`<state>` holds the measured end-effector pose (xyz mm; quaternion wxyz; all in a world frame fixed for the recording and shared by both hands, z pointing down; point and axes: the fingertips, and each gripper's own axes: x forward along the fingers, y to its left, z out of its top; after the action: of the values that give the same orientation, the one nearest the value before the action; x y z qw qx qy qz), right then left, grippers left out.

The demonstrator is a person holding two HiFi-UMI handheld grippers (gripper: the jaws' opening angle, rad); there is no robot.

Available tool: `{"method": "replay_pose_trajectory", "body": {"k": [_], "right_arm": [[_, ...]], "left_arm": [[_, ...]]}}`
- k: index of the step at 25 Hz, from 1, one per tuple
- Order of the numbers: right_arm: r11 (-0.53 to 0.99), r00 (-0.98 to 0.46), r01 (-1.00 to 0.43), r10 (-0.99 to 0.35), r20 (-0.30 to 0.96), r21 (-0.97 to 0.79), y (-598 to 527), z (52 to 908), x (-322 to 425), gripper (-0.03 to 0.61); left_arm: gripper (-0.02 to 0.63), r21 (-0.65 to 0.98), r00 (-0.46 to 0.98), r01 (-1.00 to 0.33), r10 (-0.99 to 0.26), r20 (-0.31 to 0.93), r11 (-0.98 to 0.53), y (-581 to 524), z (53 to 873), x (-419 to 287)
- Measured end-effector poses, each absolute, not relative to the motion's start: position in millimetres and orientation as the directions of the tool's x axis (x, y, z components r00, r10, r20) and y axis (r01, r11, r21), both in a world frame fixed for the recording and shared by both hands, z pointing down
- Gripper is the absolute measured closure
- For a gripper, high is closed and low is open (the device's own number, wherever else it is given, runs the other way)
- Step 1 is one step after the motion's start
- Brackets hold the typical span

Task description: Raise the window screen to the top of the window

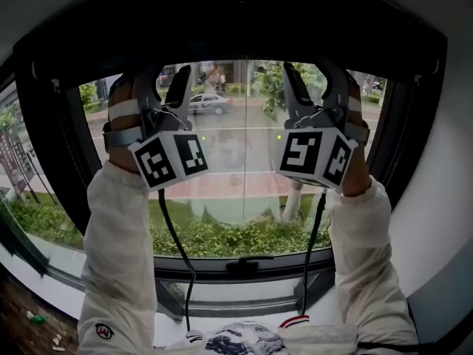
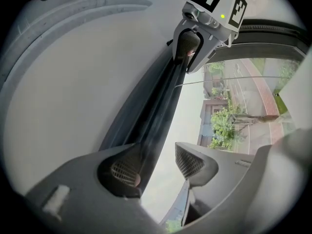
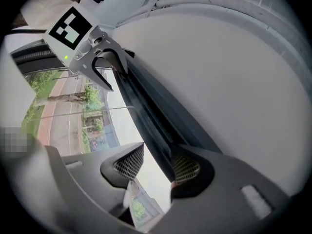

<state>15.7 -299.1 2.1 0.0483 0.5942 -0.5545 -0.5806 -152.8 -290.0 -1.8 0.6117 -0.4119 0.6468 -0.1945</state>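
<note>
Window screen (image 1: pixel 236 43): dark bar, horizontal, raised near top of window opening.

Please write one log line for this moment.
left gripper open around screen bar | right gripper open around it | bar near top of window

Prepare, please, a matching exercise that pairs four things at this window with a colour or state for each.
Things:
1. left gripper
2. car
3. hedge
4. window frame

Descriptions:
A. green
B. black
C. jaws apart, astride the screen's dark bar
D. grey

Pairs: 1-C, 2-D, 3-A, 4-B.
</note>
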Motion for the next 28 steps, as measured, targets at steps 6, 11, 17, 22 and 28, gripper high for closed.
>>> {"method": "replay_pose_trajectory", "body": {"k": [6, 11, 17, 22, 28], "right_arm": [[-0.407, -0.298, -0.571, -0.707, -0.642, 0.713, -302, 2, 12, 0.407], [-0.396, -0.309, -0.573, -0.707, -0.636, 0.718, -301, -2, 8, 0.397], [-0.287, -0.363, -0.68, -0.668, -0.65, 0.675, -259, 3, -9, 0.412], [-0.198, -0.411, -0.733, -0.632, -0.656, 0.65, -232, 16, -9, 0.442], [-0.128, -0.415, -0.766, -0.65, -0.636, 0.63, -213, 56, 3, 0.479]], "left_arm": [[0.394, -0.76, 0.079, -0.282, -0.775, -0.627, 0.586, -290, -3, -158], [0.394, -0.769, 0.071, -0.244, -0.78, -0.621, 0.59, -290, -6, -163], [0.394, -0.761, 0.09, -0.322, -0.782, -0.616, 0.563, -252, 3, -172], [0.394, -0.75, 0.131, -0.425, -0.785, -0.606, 0.508, -227, 27, -163], [0.394, -0.697, 0.147, -0.578, -0.786, -0.601, 0.425, -195, 62, -163]]}}
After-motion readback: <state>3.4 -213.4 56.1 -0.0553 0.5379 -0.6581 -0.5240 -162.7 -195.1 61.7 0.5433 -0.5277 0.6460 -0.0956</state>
